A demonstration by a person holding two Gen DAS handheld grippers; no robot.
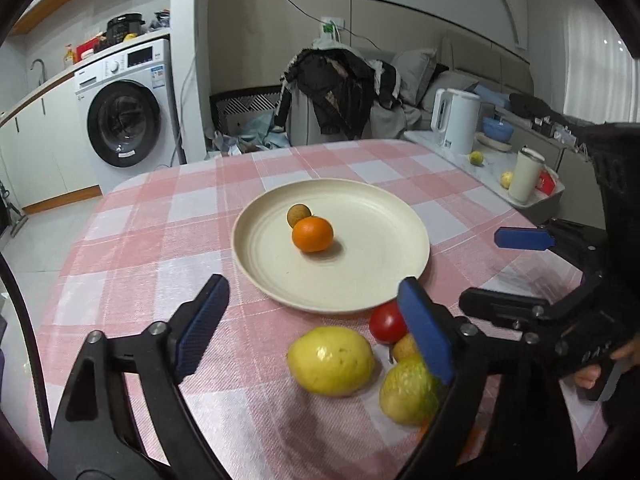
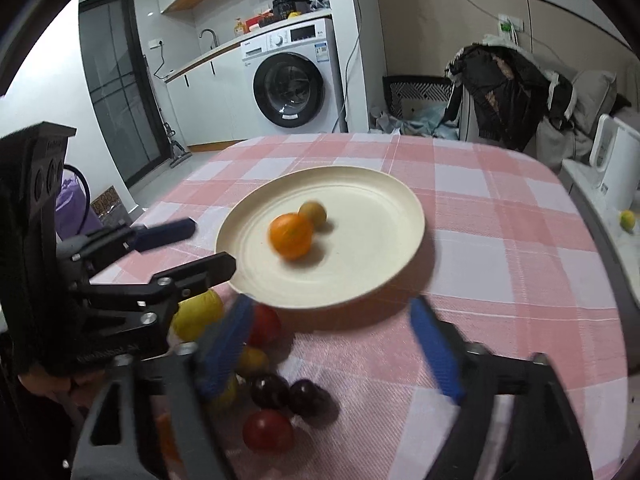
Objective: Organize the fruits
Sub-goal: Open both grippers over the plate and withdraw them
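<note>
A cream plate (image 1: 380, 236) (image 2: 380, 240) sits mid-table on the pink checked cloth, holding an orange (image 1: 312, 234) (image 2: 291, 235) and a small brown fruit (image 1: 299, 215) (image 2: 313, 213) that touch. My left gripper (image 1: 313, 284) (image 2: 212, 245) is open and empty at the plate's near rim. Below it lie a big yellow fruit (image 1: 331, 361), a yellow-green one (image 1: 408, 390) and a red tomato (image 1: 386, 322). My right gripper (image 2: 331, 302) (image 1: 480, 270) is open and empty, near two dark plums (image 2: 269, 390) and another tomato (image 2: 267, 431).
A white kettle (image 1: 456, 120) and a cup (image 1: 527, 176) stand on a side counter to the right of the table. A washing machine (image 1: 124, 120) and a chair piled with clothes (image 1: 340, 92) are beyond the table's far edge.
</note>
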